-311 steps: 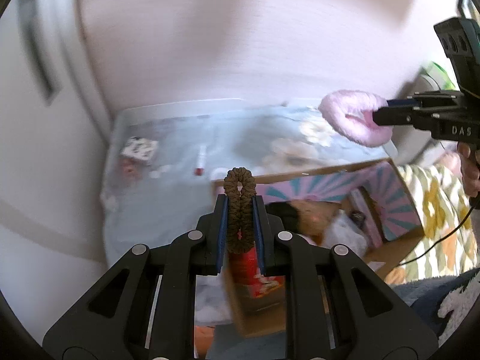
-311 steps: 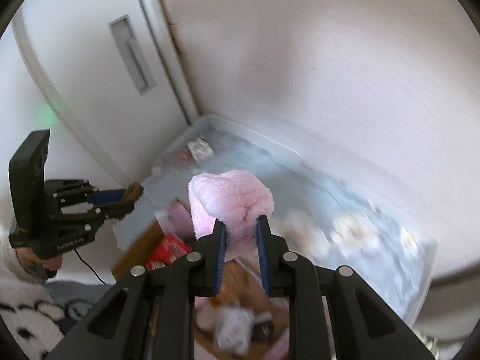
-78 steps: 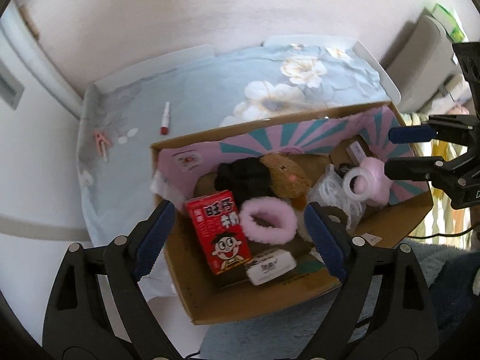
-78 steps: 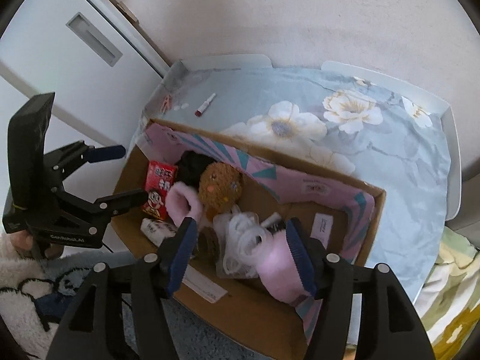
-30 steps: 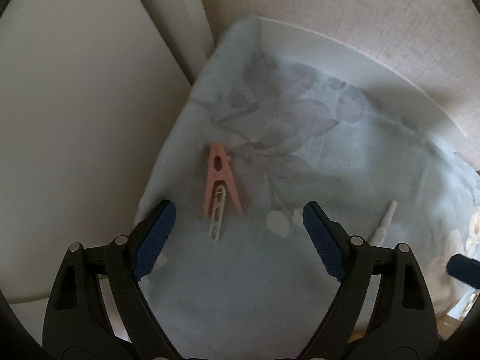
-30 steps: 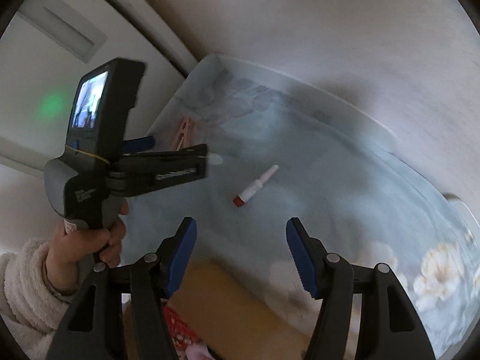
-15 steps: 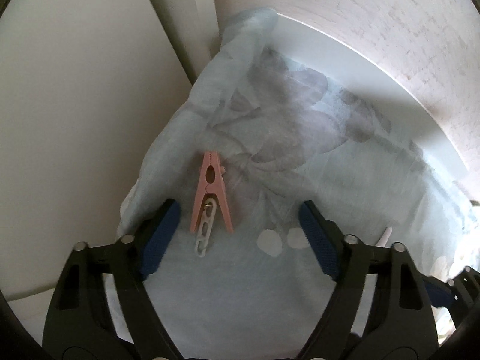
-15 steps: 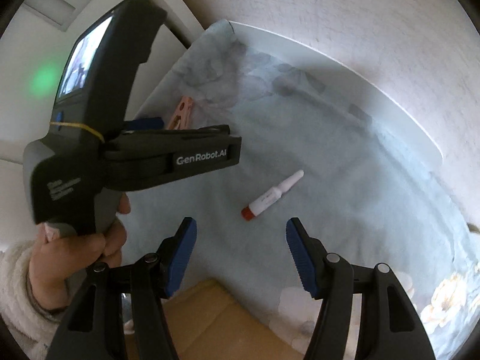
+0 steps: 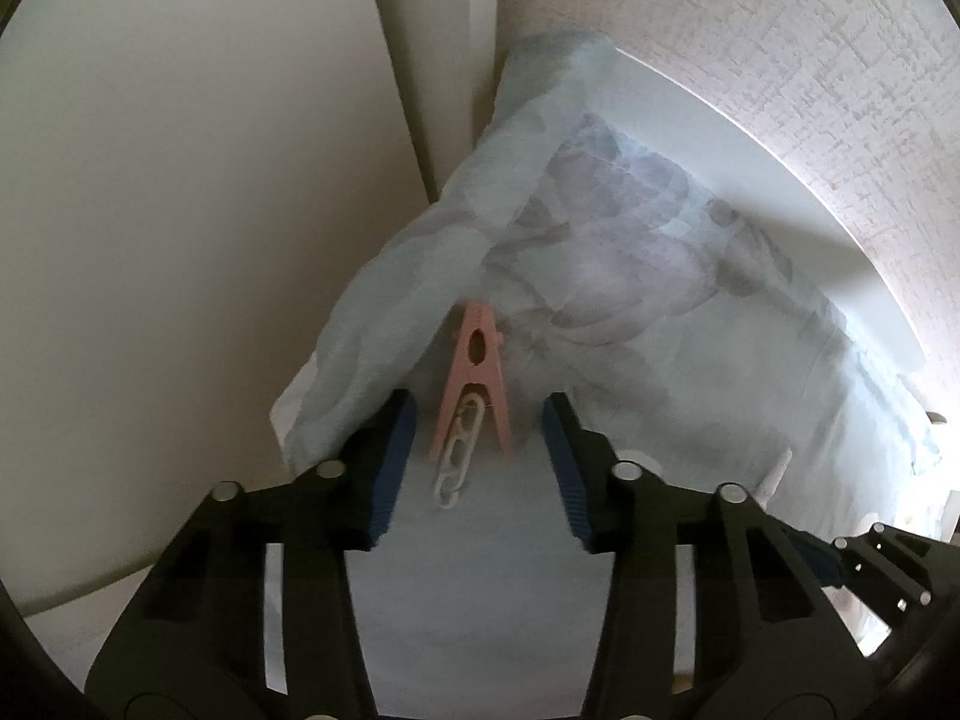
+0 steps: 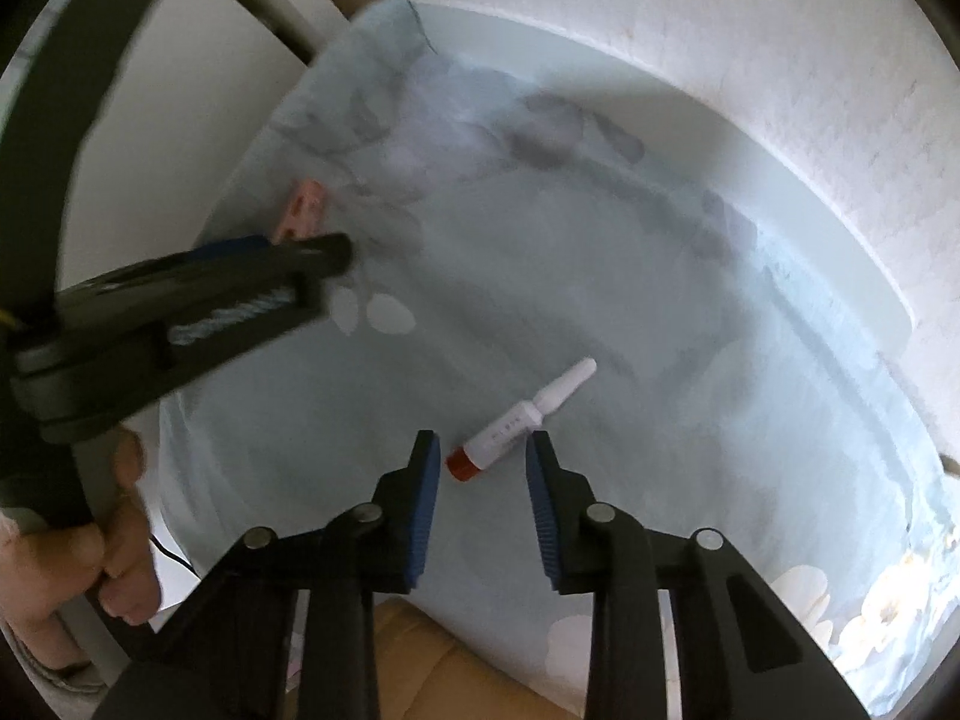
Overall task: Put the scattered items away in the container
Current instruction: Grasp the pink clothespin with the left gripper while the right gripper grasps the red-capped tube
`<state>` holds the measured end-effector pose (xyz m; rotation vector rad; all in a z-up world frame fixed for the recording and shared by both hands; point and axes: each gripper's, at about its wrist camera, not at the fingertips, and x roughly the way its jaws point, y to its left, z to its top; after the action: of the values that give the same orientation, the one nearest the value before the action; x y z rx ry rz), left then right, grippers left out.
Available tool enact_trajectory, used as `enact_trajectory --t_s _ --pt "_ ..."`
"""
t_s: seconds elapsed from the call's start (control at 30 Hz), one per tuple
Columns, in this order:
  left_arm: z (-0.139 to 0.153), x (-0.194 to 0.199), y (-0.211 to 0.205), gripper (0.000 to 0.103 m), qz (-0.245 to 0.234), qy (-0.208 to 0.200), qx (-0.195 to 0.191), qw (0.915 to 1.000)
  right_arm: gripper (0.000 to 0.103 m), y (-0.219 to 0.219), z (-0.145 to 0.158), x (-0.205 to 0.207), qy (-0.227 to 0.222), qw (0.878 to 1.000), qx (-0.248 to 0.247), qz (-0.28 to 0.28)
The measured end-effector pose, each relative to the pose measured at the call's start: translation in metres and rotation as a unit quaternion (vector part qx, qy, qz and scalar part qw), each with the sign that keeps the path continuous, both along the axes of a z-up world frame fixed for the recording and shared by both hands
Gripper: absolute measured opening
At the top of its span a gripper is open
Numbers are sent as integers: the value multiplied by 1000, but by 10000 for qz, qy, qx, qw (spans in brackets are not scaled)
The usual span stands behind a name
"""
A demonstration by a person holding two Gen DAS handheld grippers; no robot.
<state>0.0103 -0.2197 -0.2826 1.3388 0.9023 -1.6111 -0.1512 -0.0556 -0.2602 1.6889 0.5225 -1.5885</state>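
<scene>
Two hand-held grippers are spread wide: the left hand-held gripper (image 9: 477, 441) around a pink clothespin (image 9: 474, 381), the right hand-held gripper (image 10: 483, 468) around a small tube (image 10: 522, 417), both on the blue cloth (image 10: 600, 276). Closing could pinch the soft cloth or push the round tube away. Only a box corner (image 10: 432, 660) shows.

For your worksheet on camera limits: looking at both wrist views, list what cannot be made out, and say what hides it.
- Right view: pink clothespin, mostly hidden behind the left gripper.
- Right view: printing on the small tube, too small to read.
- Right view: cardboard box, cut off by the bottom edge and the right gripper.
- Left view: tube, mostly hidden behind the gripper finger.
</scene>
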Motion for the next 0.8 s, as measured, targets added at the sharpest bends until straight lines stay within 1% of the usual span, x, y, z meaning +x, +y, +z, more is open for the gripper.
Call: enact_trajectory --t_s 0.03,0.1,0.27,0.33,0.43,0.6,0.8 --pt "0 4 0 30 -2 -1 2 10000 26 1 -2 -1 -42 10000 49 -33" --pt "1 10 1 24 18 16 20 10000 23 1 -1 -1 -6 10000 75 -17" --pt "1 18 6 24 -52 47 84 9999 14 0 1 1 192 9995 238 84" --pt "2 22 10 24 -98 69 94 9999 13 1 2 0 188 9996 212 53" --pt "4 31 14 24 -126 271 208 9993 12 8 7 -5 168 9998 82 -93" --pt "20 43 27 24 -238 657 171 9974 12 20 15 -11 86 9991 -220 -338" --pt "35 55 44 24 -301 898 177 9953 12 42 32 -20 -91 9951 -699 -700"
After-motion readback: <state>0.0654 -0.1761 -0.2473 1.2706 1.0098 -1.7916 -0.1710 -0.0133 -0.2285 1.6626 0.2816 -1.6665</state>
